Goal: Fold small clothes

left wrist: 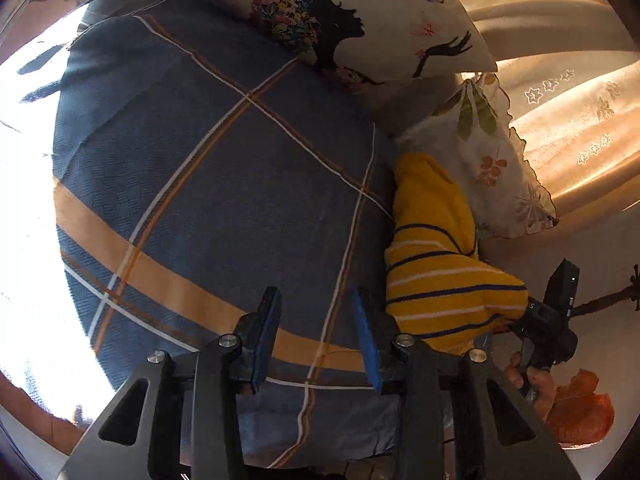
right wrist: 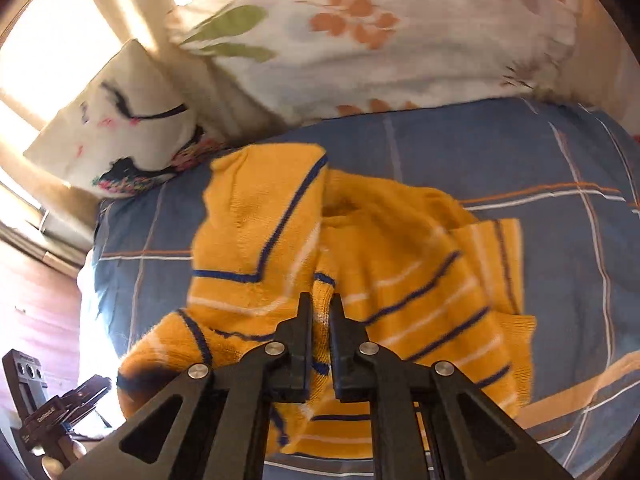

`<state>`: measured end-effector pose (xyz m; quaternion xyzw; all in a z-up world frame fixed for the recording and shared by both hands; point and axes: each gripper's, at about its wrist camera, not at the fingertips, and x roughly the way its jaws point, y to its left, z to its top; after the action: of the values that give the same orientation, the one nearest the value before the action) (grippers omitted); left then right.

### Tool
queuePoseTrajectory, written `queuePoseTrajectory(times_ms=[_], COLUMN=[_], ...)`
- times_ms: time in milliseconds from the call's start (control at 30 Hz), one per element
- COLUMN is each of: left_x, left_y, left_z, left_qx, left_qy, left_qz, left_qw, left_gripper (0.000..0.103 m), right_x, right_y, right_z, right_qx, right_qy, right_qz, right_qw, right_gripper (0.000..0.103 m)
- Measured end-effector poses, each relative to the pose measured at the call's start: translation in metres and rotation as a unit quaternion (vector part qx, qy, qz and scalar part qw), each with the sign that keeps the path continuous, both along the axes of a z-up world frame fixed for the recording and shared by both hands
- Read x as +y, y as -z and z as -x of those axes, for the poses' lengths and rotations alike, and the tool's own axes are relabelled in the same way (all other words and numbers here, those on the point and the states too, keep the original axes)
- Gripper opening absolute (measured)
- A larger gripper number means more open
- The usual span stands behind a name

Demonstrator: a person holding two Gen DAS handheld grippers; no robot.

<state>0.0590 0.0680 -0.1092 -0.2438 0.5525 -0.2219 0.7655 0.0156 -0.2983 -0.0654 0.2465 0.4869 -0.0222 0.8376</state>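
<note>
A small yellow knitted sweater point(right wrist: 360, 248) with blue and white stripes lies crumpled on the blue checked bedsheet point(right wrist: 540, 152). My right gripper point(right wrist: 320, 304) is shut on a fold of the sweater near its lower middle, the fabric pinched between the jaws. In the left wrist view the sweater point(left wrist: 436, 264) hangs bunched at the right, beside the sheet point(left wrist: 224, 184). My left gripper point(left wrist: 316, 300) is open and empty above the bare sheet, to the left of the sweater. The right gripper's body point(left wrist: 548, 320) shows at the right edge there.
A pillow printed with a woman's face point(left wrist: 360, 20) and a floral pillow point(left wrist: 492, 168) lie at the head of the bed. Beige curtains point(left wrist: 568, 92) hang behind. An orange cloth point(left wrist: 580, 408) lies off the bed. The left gripper's body point(right wrist: 52, 408) shows at lower left.
</note>
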Motion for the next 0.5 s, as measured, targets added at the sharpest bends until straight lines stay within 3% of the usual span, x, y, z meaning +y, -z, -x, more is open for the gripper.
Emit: queuePoseTrajectory(times_ms=[100, 200, 300, 333, 400, 467, 500], left_x=[-0.054, -0.111, -0.157, -0.17, -0.192, -0.205, -0.208], left_y=[-0.006, -0.005, 0.002, 0.006, 0.014, 0.025, 0.028], left_z=[0.001, 0.001, -0.004, -0.004, -0.006, -0.004, -0.002], left_qx=[-0.01, -0.019, -0.015, -0.016, -0.014, -0.011, -0.012], left_qy=[0.041, 0.083, 0.108, 0.115, 0.125, 0.134, 0.134], left_qz=[-0.005, -0.019, -0.023, -0.031, -0.052, -0.07, -0.08], left_qw=[0.9991, 0.9962, 0.9937, 0.9928, 0.9908, 0.9885, 0.9877], left_gripper=[0.036, 0.037, 0.037, 0.037, 0.037, 0.037, 0.038], right_x=[-0.054, -0.078, -0.089, -0.092, -0.098, -0.1, -0.094], right_y=[0.022, 0.04, 0.037, 0.032, 0.024, 0.016, 0.011], right_z=[0.011, 0.018, 0.027, 0.03, 0.034, 0.034, 0.034], right_qx=[0.013, 0.03, 0.011, 0.005, -0.012, -0.04, -0.047], right_qy=[0.031, 0.044, 0.042, 0.041, 0.036, 0.024, 0.012], right_qz=[-0.034, -0.052, -0.074, -0.075, -0.091, -0.114, -0.124], right_qw=[0.999, 0.997, 0.996, 0.996, 0.995, 0.992, 0.991], right_gripper=[0.008, 0.008, 0.013, 0.018, 0.058, 0.07, 0.07])
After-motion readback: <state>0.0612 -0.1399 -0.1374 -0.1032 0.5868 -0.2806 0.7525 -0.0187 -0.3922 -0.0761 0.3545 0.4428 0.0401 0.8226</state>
